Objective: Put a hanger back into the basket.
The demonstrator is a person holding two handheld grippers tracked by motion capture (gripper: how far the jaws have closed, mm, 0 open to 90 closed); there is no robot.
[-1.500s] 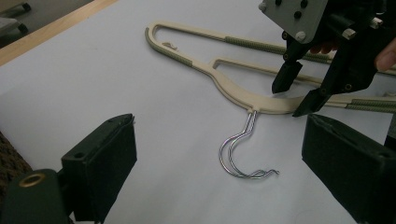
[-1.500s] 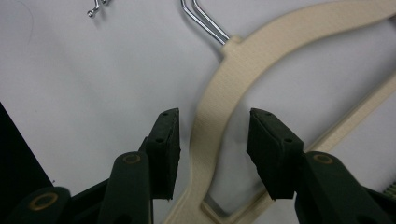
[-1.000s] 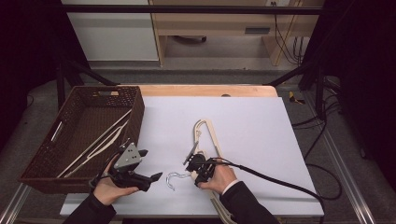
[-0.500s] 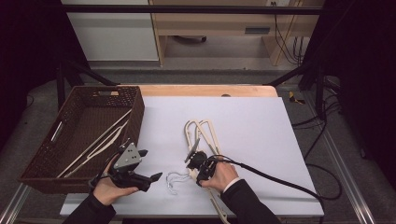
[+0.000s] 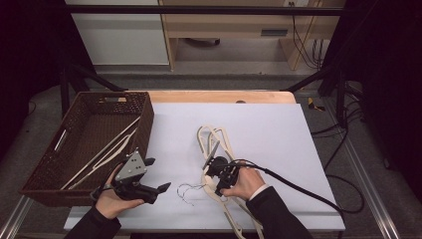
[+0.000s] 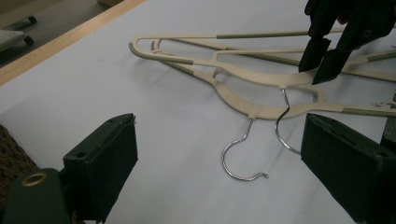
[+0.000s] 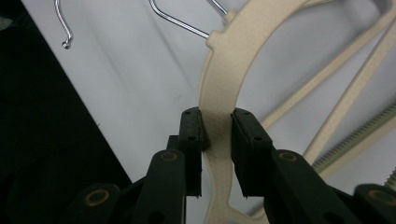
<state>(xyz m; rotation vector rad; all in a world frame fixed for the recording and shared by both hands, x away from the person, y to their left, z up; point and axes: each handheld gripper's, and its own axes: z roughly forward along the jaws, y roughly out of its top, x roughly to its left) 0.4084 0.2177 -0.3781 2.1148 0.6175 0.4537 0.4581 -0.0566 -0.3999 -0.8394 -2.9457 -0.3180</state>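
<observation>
Cream plastic hanger [image 7: 219,126], upper of two overlapping on the white tabletop [image 5: 278,129], now pinched at its shoulder near the neck by the right gripper [image 7: 217,135]; jaws have just been closing & now sit narrow, pads pressing both faces of the beam. Vs. a second ago, when the pair lay flat as one bundle, the far end of the gripped hanger has fanned up & apart from its mate in the high view – lift looks under way. Second hanger [image 6: 261,109] stays flat beneath, its wire hook [image 6: 243,154] resting on the sheet just beside the lifted one's hook [image 6: 282,116].

Left gripper [image 5: 149,177] hovers low at the front-left of the table, jaws wide, nothing betw. them, aimed toward the hooks; no shift from the earlier frames.

Outward: brown wicker basket [image 5: 144,107] at the table's left edge already holds a few similar hangers [image 5: 107,147] lying aslant.

Judgement: grip secured, so next leg is prob. the carry across to the basket. Risk: hooks sit close, lower hanger could snag & drag along.
</observation>
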